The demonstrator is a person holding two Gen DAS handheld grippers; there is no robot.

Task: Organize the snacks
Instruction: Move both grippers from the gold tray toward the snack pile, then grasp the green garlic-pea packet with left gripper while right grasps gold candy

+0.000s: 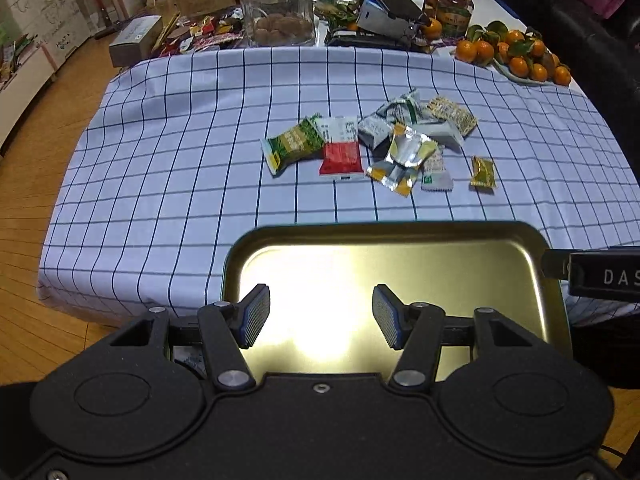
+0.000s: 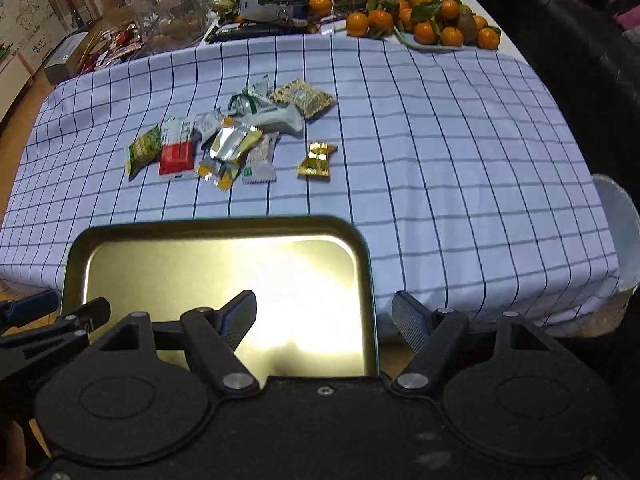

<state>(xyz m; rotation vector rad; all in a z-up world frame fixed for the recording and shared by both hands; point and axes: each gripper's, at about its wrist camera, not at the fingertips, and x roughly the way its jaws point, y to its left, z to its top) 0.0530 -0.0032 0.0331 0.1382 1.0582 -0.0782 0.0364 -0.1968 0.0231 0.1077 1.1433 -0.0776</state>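
Both your claws hang spread and empty over the shallow gold metal tray (image 1: 384,236) at the near edge of the worktop: left claw (image 1: 321,316), right claw (image 2: 324,320). The small foil-wrapped snack packets (image 1: 372,144) lie heaped mid-cloth beyond it, one gold candy (image 2: 317,159) just apart. They look light, crinkly and slippery; pinch a crimped end.

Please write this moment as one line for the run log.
left gripper: open, empty | right gripper: open, empty | shiny gold metal tray: empty | wrapped snack packets: on checked blue tablecloth
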